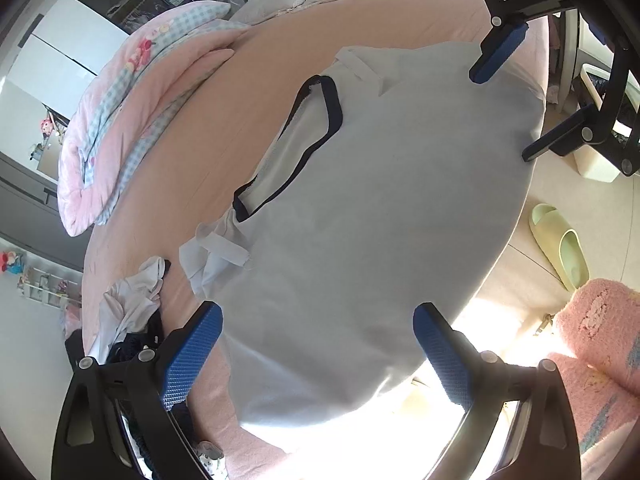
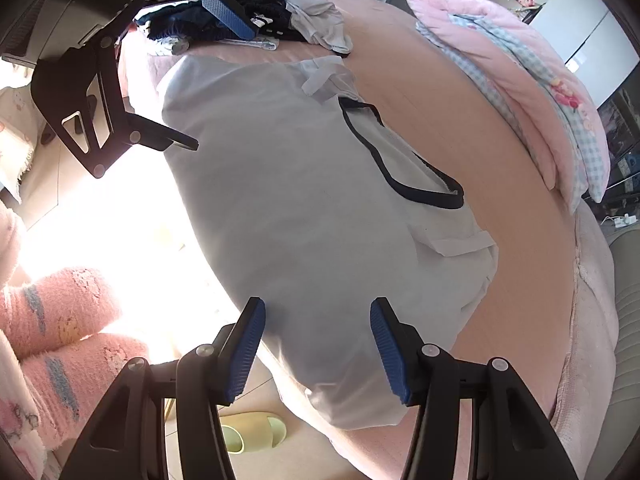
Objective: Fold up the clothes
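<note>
Now both empty: left gripper (image 1: 316,344), right gripper (image 2: 318,344) agape over white garment (image 1: 380,200).

Hard daylight floods in low, blowing the pale tiled floor (image 2: 80,216) out to pure white beside the pink-sheeted bed's near edge (image 1: 132,208). The pale grey-white garment with dark neck trim (image 1: 360,200) stays evenly lit, softly shadowed. Focus is crisp centrally; fisheye bending curves everything, and dark vignette swallows the corners of both views.
</note>
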Motion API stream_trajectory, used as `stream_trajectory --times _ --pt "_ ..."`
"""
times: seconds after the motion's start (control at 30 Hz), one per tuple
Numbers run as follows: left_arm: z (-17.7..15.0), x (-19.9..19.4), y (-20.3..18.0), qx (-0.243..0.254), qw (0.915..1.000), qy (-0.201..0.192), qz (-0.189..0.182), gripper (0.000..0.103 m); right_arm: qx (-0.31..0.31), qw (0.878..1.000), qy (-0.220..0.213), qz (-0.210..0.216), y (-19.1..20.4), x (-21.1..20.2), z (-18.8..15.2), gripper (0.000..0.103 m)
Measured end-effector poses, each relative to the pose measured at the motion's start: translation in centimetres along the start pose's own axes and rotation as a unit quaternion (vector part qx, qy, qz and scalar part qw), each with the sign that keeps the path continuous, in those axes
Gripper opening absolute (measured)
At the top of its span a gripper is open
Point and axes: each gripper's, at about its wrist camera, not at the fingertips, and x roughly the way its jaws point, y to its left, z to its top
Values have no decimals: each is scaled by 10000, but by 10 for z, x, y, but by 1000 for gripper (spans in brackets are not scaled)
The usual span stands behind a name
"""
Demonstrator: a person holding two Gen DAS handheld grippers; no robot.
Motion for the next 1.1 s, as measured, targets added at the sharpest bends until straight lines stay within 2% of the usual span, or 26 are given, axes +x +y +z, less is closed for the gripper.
stream_trajectory --times 0.13,0.3,0.47,0.6,0.67,0.8,0.97,1.1 --pt "-3 4 -9 20 10000 50 18 97 -71 10000 51 14 5 -1 -1 54" --pt "-8 8 -22 103 9997 83 201 97 -522 9981 78 -323 19 -1 -4 54" --pt "-15 14 -26 -58 9996 189 177 97 -895 9942 61 -594 34 1 -9 54" --pt "-21 20 -41 300 9979 229 529 97 -1268 9855 126 -1120 44 10 -13 54" --pt "-24 24 -50 582 9948 219 809 97 -1530 9787 166 -1362 50 15 -15 54" --pt "-27 26 -60 902 9896 155 1107 97 -1969 9649 235 -1722 60 25 -19 54" --pt "-25 28 -64 1000 9880 135 1172 97 -2118 9574 262 -1947 60 35 -18 54" --pt "-28 35 -72 1233 9830 198 1347 97 -2223 9520 222 -2094 62 39 -17 54"
